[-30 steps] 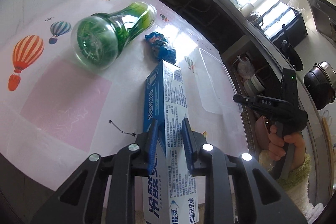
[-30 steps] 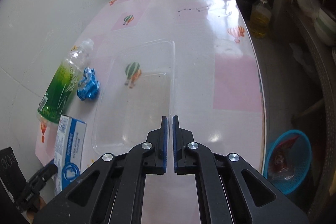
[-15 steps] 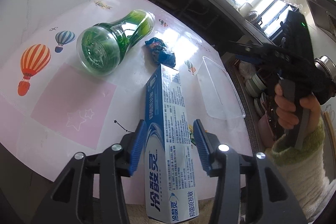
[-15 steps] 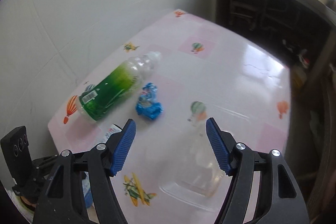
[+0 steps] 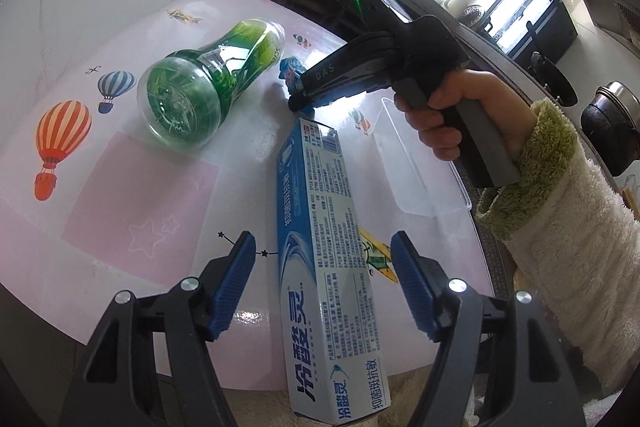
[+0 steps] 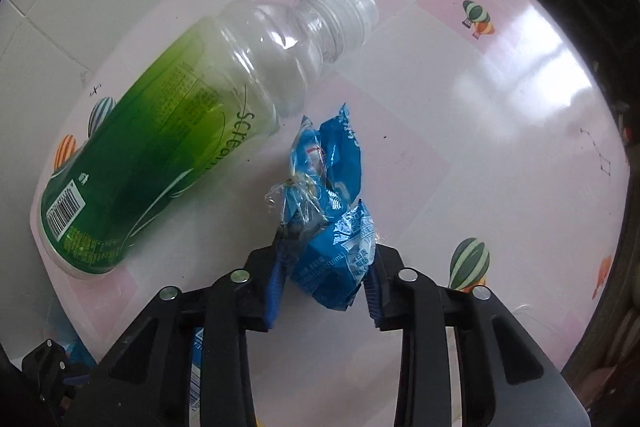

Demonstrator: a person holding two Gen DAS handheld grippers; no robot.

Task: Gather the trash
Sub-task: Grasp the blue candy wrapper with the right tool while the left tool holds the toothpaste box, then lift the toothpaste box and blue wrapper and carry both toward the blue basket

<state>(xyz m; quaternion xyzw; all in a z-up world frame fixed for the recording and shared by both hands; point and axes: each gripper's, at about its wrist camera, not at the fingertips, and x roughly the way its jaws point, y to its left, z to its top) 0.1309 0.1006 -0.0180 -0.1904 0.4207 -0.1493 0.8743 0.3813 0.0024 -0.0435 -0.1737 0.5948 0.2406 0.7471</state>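
Crumpled blue wrapper [image 6: 334,223] lies on the bench [image 6: 460,115] beside the green bottle [image 6: 160,155], judged light, soft, crushable, best pinched mid-bulk; right gripper [image 6: 324,285] fingers closing around it; left gripper [image 5: 322,285] fingers opening, straddling toothpaste box [image 5: 324,259].

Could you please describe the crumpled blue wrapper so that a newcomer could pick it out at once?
Start at the pink tablecloth with balloon prints and find the green bottle lying on its side. Just beside the bottle's clear shoulder sits the crumpled blue wrapper, between the closing jaws of the right tool. It is the only crinkled, shapeless item; the toothpaste box is rigid.
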